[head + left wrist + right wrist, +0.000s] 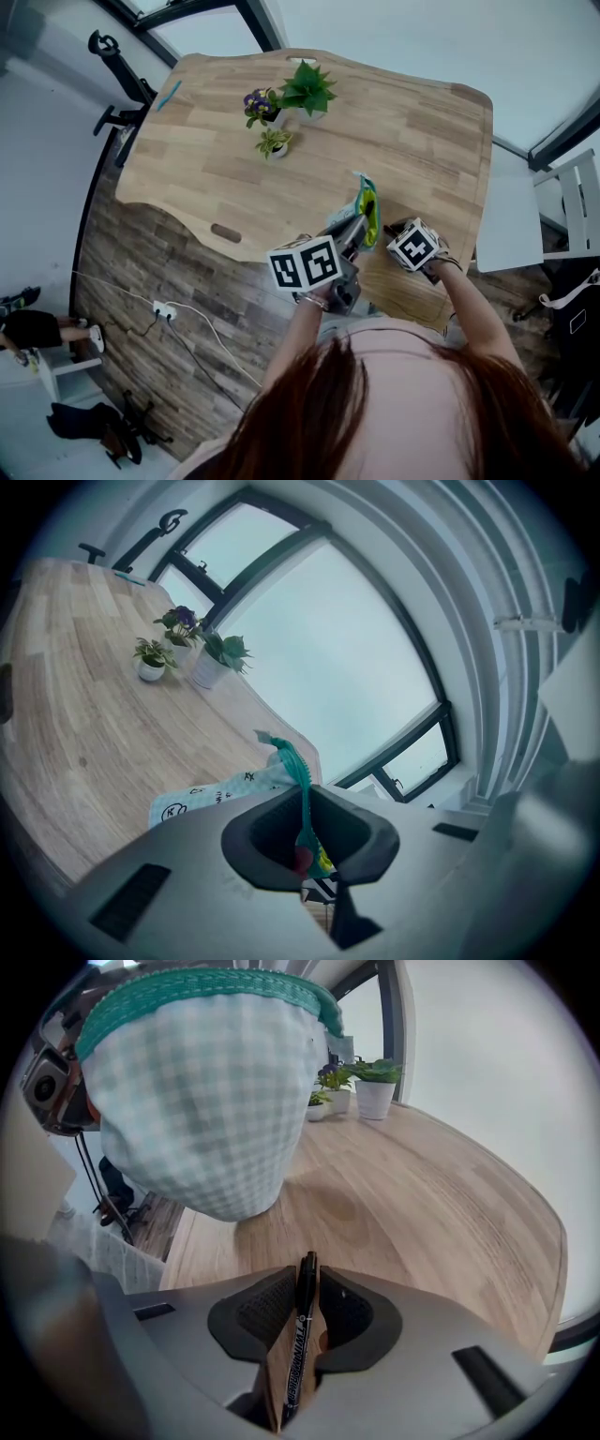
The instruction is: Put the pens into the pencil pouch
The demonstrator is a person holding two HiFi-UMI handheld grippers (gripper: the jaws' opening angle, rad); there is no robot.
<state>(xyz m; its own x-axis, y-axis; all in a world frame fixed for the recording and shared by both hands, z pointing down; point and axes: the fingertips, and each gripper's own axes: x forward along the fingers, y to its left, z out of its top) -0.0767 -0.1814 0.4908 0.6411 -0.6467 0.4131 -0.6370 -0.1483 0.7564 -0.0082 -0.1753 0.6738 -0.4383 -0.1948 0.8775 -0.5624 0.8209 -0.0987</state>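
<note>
The left gripper pinches with its fingers the teal zipper edge of the checked pencil pouch, lifted over the wooden counter. The right gripper fingers pinch a black marker pen near the pouch.

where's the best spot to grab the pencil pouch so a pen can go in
Pinch the teal zip rim at one end, coming from the side, as the left gripper does: the pencil pouch body hangs limp below it, leaving the rest of the rim free.
</note>
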